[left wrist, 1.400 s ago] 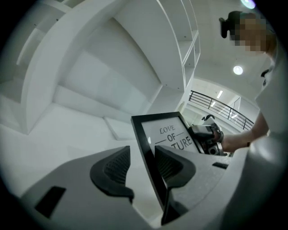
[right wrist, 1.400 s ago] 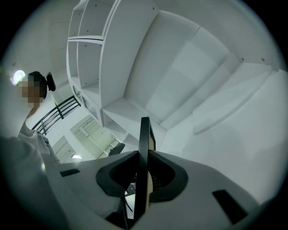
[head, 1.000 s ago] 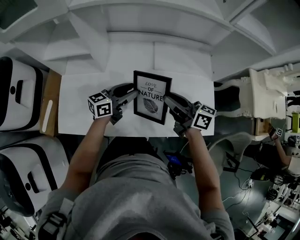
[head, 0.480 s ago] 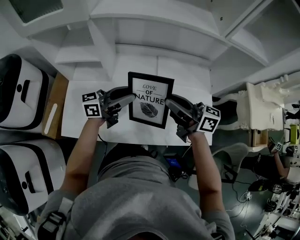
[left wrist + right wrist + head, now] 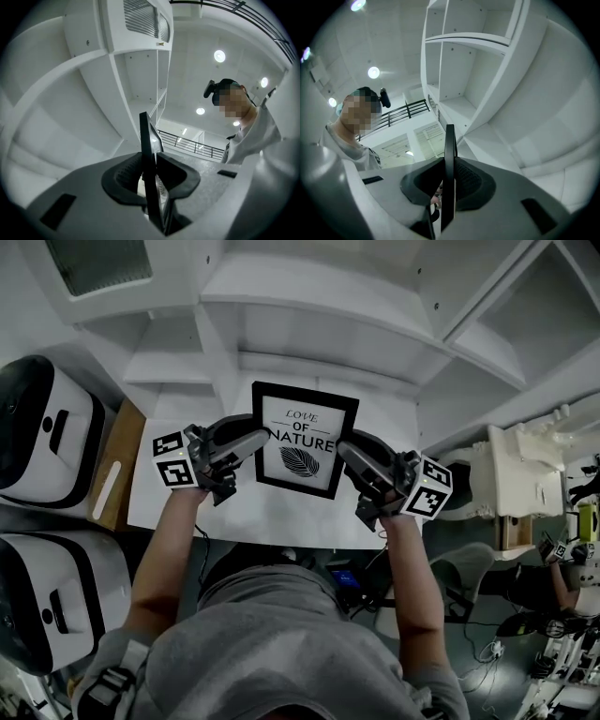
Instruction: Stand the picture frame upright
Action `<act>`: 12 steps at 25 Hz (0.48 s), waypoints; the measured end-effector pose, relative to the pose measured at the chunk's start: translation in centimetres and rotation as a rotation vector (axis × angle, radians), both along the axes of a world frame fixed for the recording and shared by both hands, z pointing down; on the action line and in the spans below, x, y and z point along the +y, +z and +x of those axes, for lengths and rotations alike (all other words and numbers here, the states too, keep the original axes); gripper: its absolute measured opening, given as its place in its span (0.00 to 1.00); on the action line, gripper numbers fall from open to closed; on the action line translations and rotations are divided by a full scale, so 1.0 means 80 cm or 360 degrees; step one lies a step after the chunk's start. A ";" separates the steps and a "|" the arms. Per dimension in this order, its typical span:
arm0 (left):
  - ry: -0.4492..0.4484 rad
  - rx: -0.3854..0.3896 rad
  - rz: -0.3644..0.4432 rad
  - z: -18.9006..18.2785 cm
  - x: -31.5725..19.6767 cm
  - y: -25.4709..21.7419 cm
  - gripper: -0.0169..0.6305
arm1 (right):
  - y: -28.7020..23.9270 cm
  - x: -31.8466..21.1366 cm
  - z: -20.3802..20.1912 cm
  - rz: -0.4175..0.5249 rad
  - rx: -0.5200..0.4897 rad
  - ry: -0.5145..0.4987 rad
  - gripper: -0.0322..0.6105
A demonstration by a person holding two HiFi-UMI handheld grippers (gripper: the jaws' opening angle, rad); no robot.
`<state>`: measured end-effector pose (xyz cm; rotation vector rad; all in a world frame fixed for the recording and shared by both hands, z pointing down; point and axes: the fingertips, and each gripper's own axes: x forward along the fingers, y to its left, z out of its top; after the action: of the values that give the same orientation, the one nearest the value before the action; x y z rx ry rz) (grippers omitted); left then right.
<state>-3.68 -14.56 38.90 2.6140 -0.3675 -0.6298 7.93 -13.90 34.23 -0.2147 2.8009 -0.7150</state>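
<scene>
Head view: the picture frame (image 5: 305, 439), its "LOVE OF NATURE" print facing the camera, is held over the white table (image 5: 272, 517) in front of the white shelving (image 5: 309, 324). The left gripper (image 5: 262, 437) is at its left edge and the right gripper (image 5: 343, 450) at its right edge.

Left gripper view: the jaws have just been closing. They now stand partly apart, with 2 pads pressed on the frame, which is seen edge-on.

Right gripper view: the jaws are partly apart and clamped on the opposite edge.
</scene>
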 end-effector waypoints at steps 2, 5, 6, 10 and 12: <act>-0.0066 -0.0076 0.0031 -0.007 -0.006 -0.042 0.17 | -0.047 -0.004 -0.009 0.0086 -0.0002 0.0015 0.18; -0.0165 -0.0204 0.0106 -0.023 -0.020 -0.131 0.17 | -0.140 -0.016 -0.025 0.0226 -0.0018 0.0041 0.18; -0.0190 -0.0215 0.0124 -0.028 -0.023 -0.151 0.17 | -0.160 -0.019 -0.030 0.0268 -0.0026 0.0050 0.18; -0.0295 -0.0228 0.0197 -0.046 -0.032 -0.193 0.17 | -0.201 -0.028 -0.045 0.0406 -0.0048 0.0098 0.18; -0.0366 -0.0254 0.0261 -0.052 -0.037 -0.212 0.17 | -0.218 -0.034 -0.050 0.0462 -0.0059 0.0124 0.18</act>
<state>-7.80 -17.54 21.93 2.8119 -0.7013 -0.5457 3.92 -16.65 16.80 -0.2512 2.7994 -0.2866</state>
